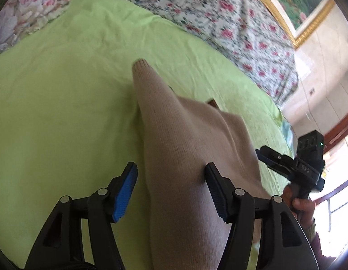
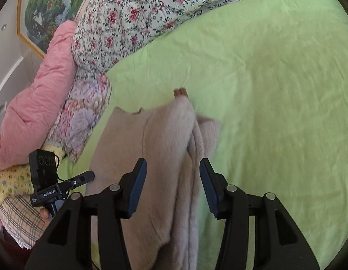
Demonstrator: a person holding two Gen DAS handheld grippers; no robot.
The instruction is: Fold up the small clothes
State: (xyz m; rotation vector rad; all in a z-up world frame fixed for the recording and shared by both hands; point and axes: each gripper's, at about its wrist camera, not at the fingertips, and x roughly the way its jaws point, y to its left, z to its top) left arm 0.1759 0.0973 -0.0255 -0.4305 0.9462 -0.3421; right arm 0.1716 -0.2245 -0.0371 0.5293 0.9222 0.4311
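A small beige knit sweater (image 1: 185, 148) lies partly folded on the green sheet (image 1: 61, 112). A sleeve runs up to its cuff (image 1: 140, 64). My left gripper (image 1: 171, 189) is open, its jaws standing either side of the sweater's near part. In the right wrist view the sweater (image 2: 156, 157) shows its fuzzy inner side, bunched along the right edge, with a brown cuff (image 2: 180, 92) at the far end. My right gripper (image 2: 172, 186) is open over it. The right gripper also shows in the left wrist view (image 1: 270, 159), at the sweater's right edge.
A floral quilt (image 2: 140, 11) and a pink quilt (image 2: 39, 85) are piled along the bed's far side. A pastel floral pillow (image 2: 84, 117) lies beside the sweater. Green sheet (image 2: 275, 112) stretches to the right. A framed painting (image 1: 297, 4) hangs on the wall.
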